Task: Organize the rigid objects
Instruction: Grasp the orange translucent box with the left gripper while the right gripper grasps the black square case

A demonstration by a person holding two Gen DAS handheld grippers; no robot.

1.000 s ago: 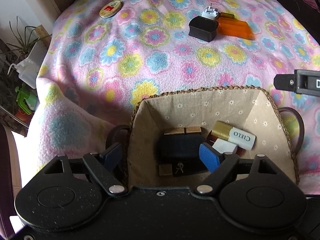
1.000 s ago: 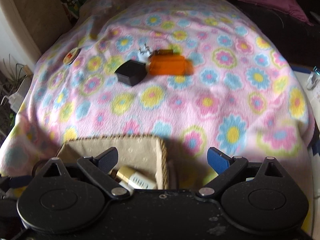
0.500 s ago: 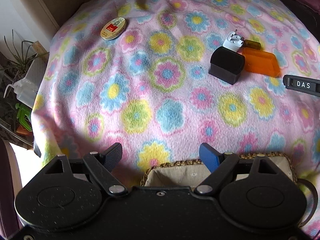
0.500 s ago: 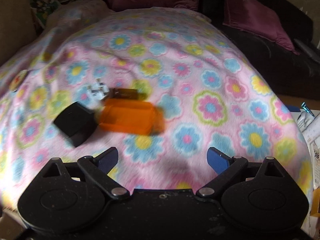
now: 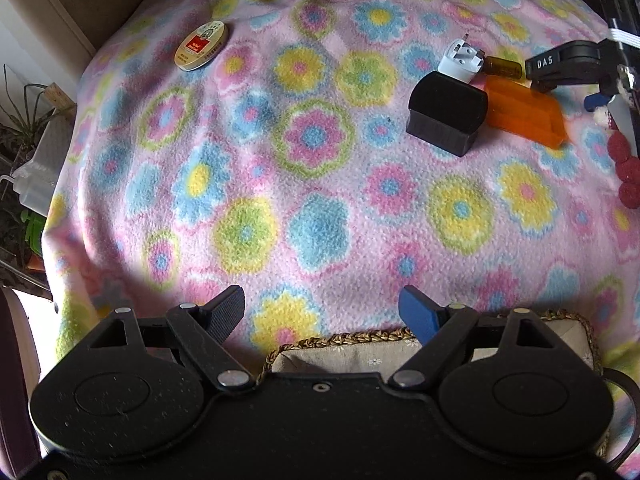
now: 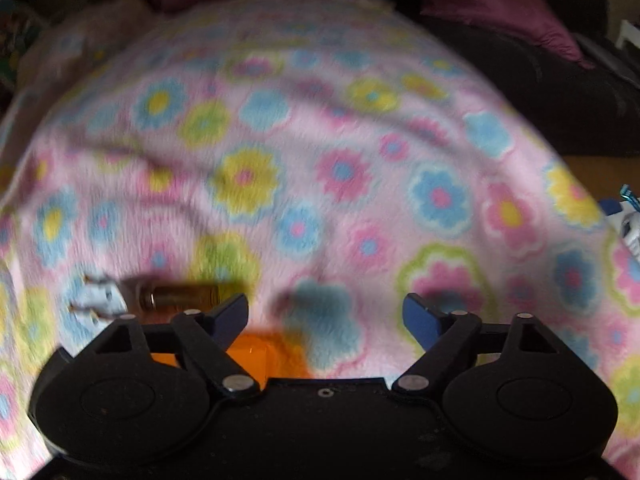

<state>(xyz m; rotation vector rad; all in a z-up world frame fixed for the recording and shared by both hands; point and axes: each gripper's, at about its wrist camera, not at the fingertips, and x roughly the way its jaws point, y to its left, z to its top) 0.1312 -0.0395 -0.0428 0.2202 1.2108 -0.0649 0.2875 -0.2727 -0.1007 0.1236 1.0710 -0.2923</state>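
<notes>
On the flowered blanket (image 5: pixel 312 184) lie a black box (image 5: pixel 446 112), a white plug adapter (image 5: pixel 460 60), a small amber bottle (image 5: pixel 502 67) and an orange box (image 5: pixel 524 114). A round tin (image 5: pixel 201 45) sits far left. My left gripper (image 5: pixel 322 308) is open over bare blanket, just past the basket rim (image 5: pixel 352 338). My right gripper (image 6: pixel 324 312) hovers low over the orange box (image 6: pixel 256 354), its jaws closing with nothing between them. The bottle (image 6: pixel 180 294) and the adapter (image 6: pixel 96 298) lie just left of it. The right view is blurred.
Plants and a white plastic container (image 5: pixel 36 184) stand off the blanket's left edge. Red pom-poms (image 5: pixel 624 160) show at the right edge. Purple cushions (image 6: pixel 492 4) and a dark sofa (image 6: pixel 560 92) lie behind the blanket.
My left gripper moved off the basket onto open blanket. My right gripper swept down and forward to the orange box, and its jaws drew slightly closer.
</notes>
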